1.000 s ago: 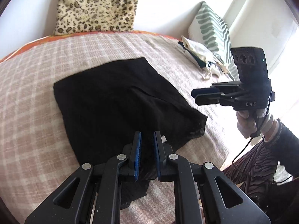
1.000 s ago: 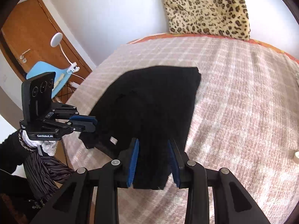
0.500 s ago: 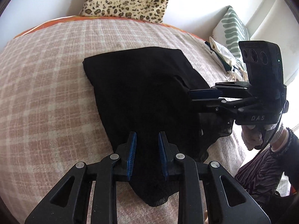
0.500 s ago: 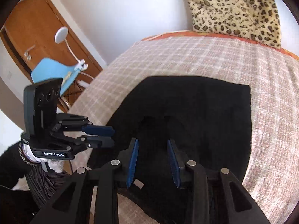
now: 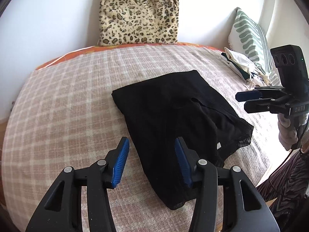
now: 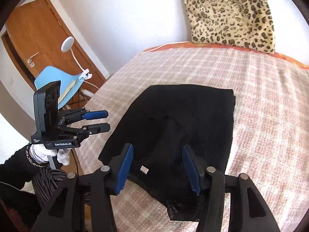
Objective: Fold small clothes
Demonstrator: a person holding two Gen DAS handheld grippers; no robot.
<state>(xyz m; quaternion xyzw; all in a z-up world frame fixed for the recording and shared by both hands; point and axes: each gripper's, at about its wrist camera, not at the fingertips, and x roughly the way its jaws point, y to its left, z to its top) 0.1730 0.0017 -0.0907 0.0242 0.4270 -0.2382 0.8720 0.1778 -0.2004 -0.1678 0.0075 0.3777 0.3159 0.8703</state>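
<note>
A black garment (image 5: 173,116) lies folded over on the checked pink bed cover (image 5: 63,116); it also shows in the right wrist view (image 6: 181,123). A small white label (image 6: 144,169) shows near its near edge. My left gripper (image 5: 152,160) is open and empty above the garment's near left edge; it also shows in the right wrist view (image 6: 100,120). My right gripper (image 6: 158,168) is open and empty over the garment's near end; in the left wrist view it (image 5: 241,102) hovers to the right of the garment.
A leopard-print cushion (image 5: 139,13) leans on the wall at the back. A green striped pillow (image 5: 251,36) and a pile of light clothes (image 5: 241,65) lie at the right. A blue chair (image 6: 58,85), lamp and wooden door (image 6: 38,38) stand left of the bed.
Both grippers opened wide, letting go of the garment, and pulled back. The garment now lies flat on the bed.
</note>
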